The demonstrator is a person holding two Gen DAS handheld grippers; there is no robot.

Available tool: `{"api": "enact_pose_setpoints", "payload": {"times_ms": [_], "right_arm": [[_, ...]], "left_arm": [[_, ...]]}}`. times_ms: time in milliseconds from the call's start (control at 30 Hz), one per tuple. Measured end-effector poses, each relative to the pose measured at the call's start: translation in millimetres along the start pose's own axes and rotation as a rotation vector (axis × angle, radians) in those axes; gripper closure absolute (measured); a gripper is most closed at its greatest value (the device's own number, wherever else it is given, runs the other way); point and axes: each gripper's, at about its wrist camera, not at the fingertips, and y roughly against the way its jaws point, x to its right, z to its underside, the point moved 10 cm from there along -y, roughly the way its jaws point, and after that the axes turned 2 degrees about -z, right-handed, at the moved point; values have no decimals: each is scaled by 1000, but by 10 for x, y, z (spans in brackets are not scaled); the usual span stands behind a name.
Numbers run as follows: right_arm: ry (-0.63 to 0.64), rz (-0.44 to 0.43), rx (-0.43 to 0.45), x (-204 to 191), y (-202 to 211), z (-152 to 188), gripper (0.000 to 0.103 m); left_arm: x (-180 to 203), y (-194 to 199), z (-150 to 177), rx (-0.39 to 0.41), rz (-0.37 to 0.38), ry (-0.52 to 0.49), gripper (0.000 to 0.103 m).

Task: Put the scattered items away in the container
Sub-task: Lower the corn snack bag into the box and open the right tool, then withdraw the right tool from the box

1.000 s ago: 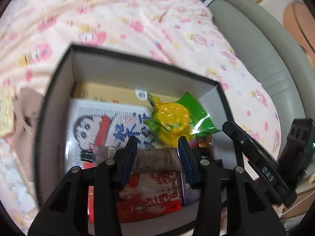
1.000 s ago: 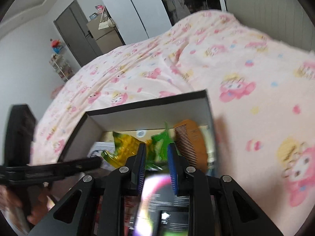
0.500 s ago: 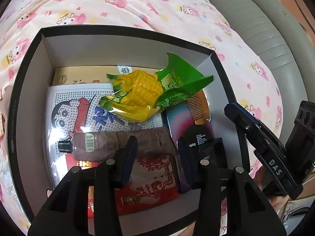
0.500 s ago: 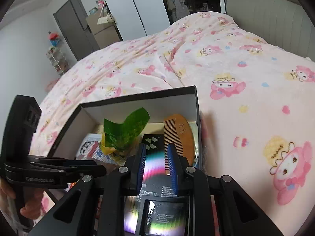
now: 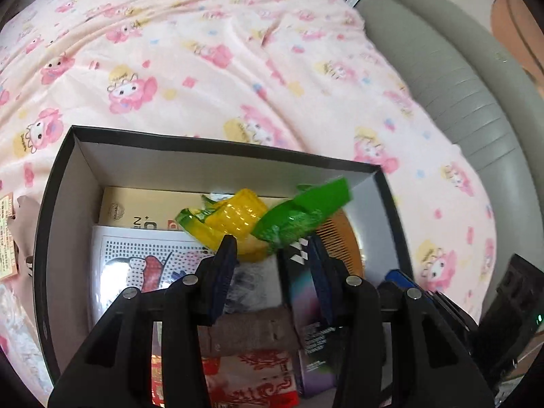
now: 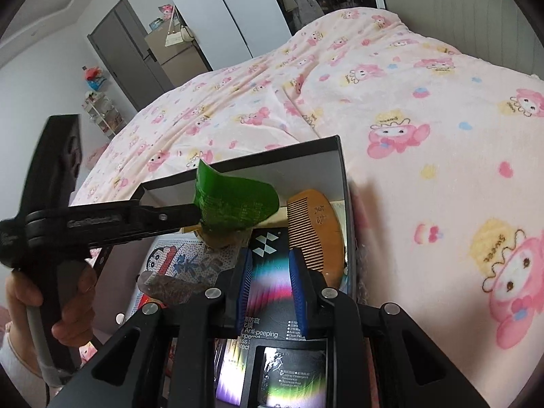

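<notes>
a: two grippers over one black box (image 5: 61,204) on the pink blanket (image 5: 238,68). where's the left gripper (image 5: 272,255)?

b: above the box, fingers spread apart, nothing between them. below it lie the yellow-green snack bag (image 5: 248,224), a brown tube (image 5: 251,333) and a red packet (image 5: 258,374).

a: and the right gripper (image 6: 270,289)?

b: its blue pads (image 6: 245,285) sit either side of the iridescent screen-protector box (image 6: 272,272), which lies in the black box's right side beside the wooden comb (image 6: 316,234). whether they pinch it or only straddle it, i cannot tell.

a: anything else inside?

b: a cartoon-printed pack (image 5: 142,258) and a cream box (image 5: 136,210) by the far wall.
</notes>
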Motion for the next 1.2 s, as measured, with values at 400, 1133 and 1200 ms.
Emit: {"api": "enact_pose_setpoints", "payload": {"times_ms": [400,1133,1200], "right_arm": [[1,0,-18,-9,-45,48,83],[56,-64,-60,-401,-71,419,83],[76,-50,-66,-385,-125,431,83]], "left_arm": [[-75,-335,3,-94,-50,46,60],[-521,342,1235,-222,-186,-77,61],[-531,294,1283,-265,-197,-61,61]]}}
